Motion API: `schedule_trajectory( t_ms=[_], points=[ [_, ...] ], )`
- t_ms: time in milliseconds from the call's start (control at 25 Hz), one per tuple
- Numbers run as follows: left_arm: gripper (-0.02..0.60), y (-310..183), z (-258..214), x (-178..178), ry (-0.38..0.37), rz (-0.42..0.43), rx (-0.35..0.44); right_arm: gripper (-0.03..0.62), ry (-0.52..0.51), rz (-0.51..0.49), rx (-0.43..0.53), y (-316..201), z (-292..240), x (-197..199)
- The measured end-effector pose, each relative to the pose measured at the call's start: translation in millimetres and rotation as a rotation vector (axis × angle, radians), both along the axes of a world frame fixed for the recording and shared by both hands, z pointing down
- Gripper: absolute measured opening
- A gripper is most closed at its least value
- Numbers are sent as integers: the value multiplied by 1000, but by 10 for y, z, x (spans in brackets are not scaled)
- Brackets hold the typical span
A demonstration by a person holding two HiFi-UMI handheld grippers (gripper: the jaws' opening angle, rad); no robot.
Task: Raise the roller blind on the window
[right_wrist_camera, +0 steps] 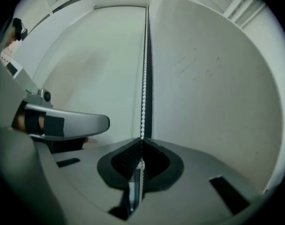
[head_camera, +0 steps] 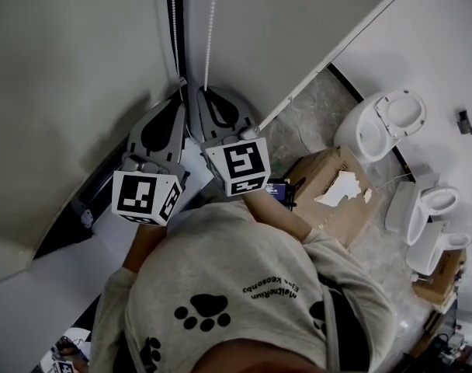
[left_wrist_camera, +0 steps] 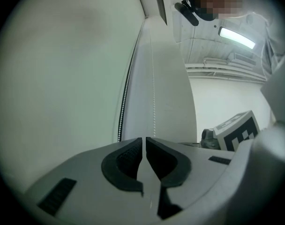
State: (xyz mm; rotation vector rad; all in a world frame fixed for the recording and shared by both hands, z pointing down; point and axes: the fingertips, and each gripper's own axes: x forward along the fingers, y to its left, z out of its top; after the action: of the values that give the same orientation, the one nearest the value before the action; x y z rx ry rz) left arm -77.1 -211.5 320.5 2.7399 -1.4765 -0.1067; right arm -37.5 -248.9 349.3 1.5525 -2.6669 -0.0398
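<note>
Roller blind [right_wrist_camera: 98, 69] raising is in hand but, we judge, barely begun. Our right hand-held gripper [right_wrist_camera: 142, 142] is clenched on the bead chain [right_wrist_camera: 143, 78], which comes up out of its pressed-together pads and also shows lower down between them. Just beside it, our left hand-held gripper [left_wrist_camera: 144, 139] is clenched too. A second strand [left_wrist_camera: 154, 93] rises right at its tips, though we cannot tell whether it is pinched there or only passes behind. Beyond the chain the blind hangs as a broad pale sheet over the window, its top bar high above both grippers, so it looks fully or nearly fully down. What is left, as we read it, is almost everything: draw the gripped strand down, take a fresh hold higher up, and repeat until the sheet has rolled up. Well apart, on the floor [head_camera: 314, 107] to the right, stand a cardboard box [head_camera: 329, 189] and some toilets [head_camera: 380, 127].
</note>
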Motion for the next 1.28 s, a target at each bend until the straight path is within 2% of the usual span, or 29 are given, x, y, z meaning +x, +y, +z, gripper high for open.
schedule_trajectory(
  t_ms=[120,200,400,600,760,1120,1280],
  points=[
    [41,27,-143,99,-44,29,24,11,-22,-8,1,27,-1,35],
    [95,35,-207,169,-63,53,27,11,-39,-13,0,35,15,46],
    [97,83,-313,262,-73,50,49,9,-4,-29,22,96,74,1],
    [97,106,-373,319,-76,49,57,9,-21,-58,20,199,79,-24],
    [97,117,-381,305,-73,41,74,9,31,-72,34,260,195,-62],
    [97,29,-506,283,-71,29,99,9,107,-89,-63,271,689,-104],
    [97,-67,-512,284,-117,8,106,9,159,-106,-146,271,1060,-122]
  ],
)
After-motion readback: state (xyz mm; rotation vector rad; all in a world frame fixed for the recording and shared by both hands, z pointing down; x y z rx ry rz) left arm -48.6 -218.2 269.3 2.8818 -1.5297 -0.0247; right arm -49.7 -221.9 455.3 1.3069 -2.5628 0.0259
